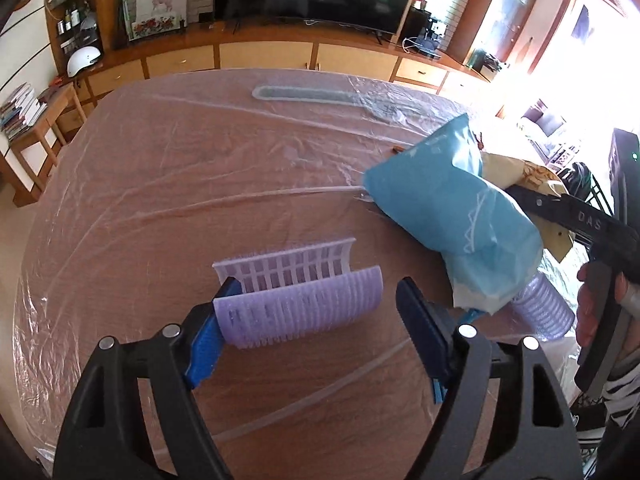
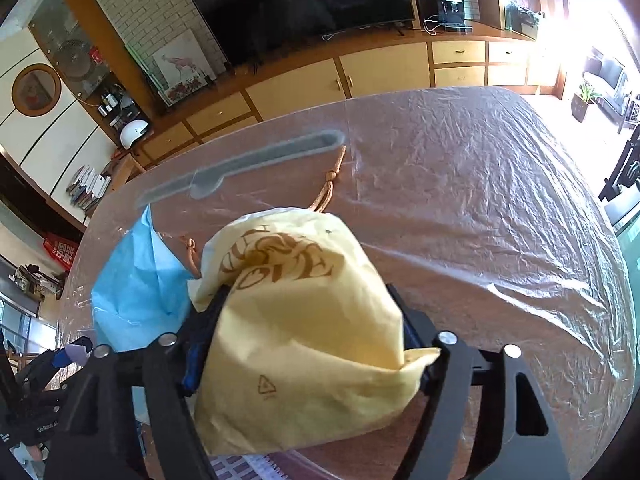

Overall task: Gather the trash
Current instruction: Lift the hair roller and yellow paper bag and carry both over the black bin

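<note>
A purple ribbed hair roller (image 1: 296,308) lies on the table with a white lattice piece (image 1: 288,268) behind it. My left gripper (image 1: 318,286) stands open around it; the left pad touches the roller's end and the right pad stays clear of it. A crumpled blue bag (image 1: 452,208) lies to the right, partly over a second purple roller (image 1: 544,308). In the right wrist view, a yellow paper bag (image 2: 304,340) with a brown print fills my right gripper (image 2: 308,296), whose fingers press it from both sides. The blue bag (image 2: 136,284) sits just left of it.
The round table is covered by a wrinkled clear plastic sheet (image 1: 160,160). A long grey tray-like piece (image 2: 248,164) lies at the far side, and a brown cord (image 2: 330,184) lies near it. A low cabinet with a television stands beyond the table.
</note>
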`<state>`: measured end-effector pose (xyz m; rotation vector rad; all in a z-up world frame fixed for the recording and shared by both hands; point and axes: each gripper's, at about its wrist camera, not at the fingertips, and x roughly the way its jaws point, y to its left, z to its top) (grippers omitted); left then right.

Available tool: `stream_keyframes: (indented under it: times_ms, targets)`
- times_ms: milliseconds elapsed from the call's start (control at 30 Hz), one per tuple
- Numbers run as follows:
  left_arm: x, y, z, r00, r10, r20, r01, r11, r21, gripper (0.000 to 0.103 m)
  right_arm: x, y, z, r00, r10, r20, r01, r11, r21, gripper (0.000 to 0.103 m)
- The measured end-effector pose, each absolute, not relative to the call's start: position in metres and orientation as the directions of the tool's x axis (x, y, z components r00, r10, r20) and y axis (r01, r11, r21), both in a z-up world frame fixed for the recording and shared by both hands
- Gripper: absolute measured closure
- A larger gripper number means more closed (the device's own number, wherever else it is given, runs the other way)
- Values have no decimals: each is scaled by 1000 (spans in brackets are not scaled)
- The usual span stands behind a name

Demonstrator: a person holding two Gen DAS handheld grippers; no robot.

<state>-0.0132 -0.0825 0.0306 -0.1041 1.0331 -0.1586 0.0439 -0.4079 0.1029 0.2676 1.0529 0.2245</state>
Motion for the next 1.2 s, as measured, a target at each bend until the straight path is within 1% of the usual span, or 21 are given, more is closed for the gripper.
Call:
stream_keyframes:
  times_ms: [67,100,167,233,367,500,700,867,1200]
  targets:
    - [-13,-82,30,504,-176,-846,73,984,-161,23,45,-406,103,480,300,-824,-61,949,310,30]
    - [-13,-82,30,506,-172,-845,69,985,-159,23,45,-405,104,483,297,-824,-69,951,303,36]
    - [-15,-81,30,514,-162,-843,67,987,-149,35,45,-404,104,483,309,-819,-84,948,308,48]
    - [-17,-81,30,519,-159,-840,67,987,-145,36,43,-404,106,489,318,-812,-91,945,315,52]
    - [-19,-82,32,521,-185,-833,78,983,-169,36,41,-412,106,483,372,-792,-86,921,380,53]
    - [-21,-84,33,527,-195,-827,87,981,-175,36,35,-419,105,480,372,-794,-70,919,388,50]
    - [-25,-82,37,546,-193,-815,86,981,-175,36,23,-442,108,526,368,-767,-1,902,433,57]
    - [-30,-79,41,564,-194,-803,81,980,-180,36,11,-454,118,561,375,-738,14,887,462,58]
    - [-46,-79,46,575,-208,-791,113,978,-175,36,-19,-452,139,597,371,-711,6,884,467,58]
